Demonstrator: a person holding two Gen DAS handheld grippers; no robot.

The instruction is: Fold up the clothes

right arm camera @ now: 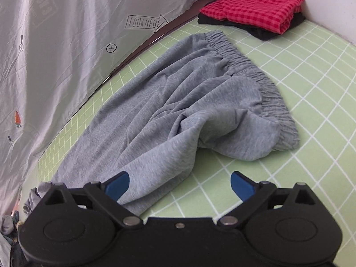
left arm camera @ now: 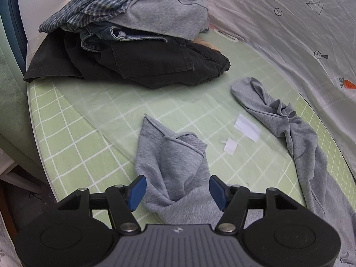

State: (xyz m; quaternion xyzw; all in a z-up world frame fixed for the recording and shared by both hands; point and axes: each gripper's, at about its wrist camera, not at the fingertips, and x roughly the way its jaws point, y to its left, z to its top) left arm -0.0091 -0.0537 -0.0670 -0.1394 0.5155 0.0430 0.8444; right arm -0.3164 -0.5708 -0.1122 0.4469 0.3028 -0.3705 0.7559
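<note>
In the left wrist view, a heap of unfolded clothes (left arm camera: 124, 29) sits at 11 o'clock on the tabletop (left arm camera: 73, 138), which carries a green grid-patterned mat: a plaid shirt (left arm camera: 93, 2) on top, a grey garment (left arm camera: 169, 17) and denim beneath it, and a black garment (left arm camera: 142, 64) at the bottom. The grey sweatpants (left arm camera: 175, 162) lie across the mat; one leg runs up between the blue pads of the left tool (left arm camera: 178, 192), and the other leg stretches toward 2 o'clock with its cuff crumpled. The left tool's jaws stand wide apart, one on each side of the leg, gripping nothing. Two small white paper scraps (left arm camera: 247, 126) lie between the legs. A pale printed sheet (left arm camera: 289, 33) hangs along the far edge.

In the right wrist view, the sweatpants' gathered waistband (right arm camera: 255, 75) lies at 1 o'clock, the fabric rumpled below it. The right tool (right arm camera: 180, 183) is wide open and empty; its left pad overlaps the cloth's edge, its right pad sits over bare mat. At 1 o'clock, further back, a folded red checked garment (right arm camera: 255, 6) rests on a folded black one (right arm camera: 262, 32).
</note>
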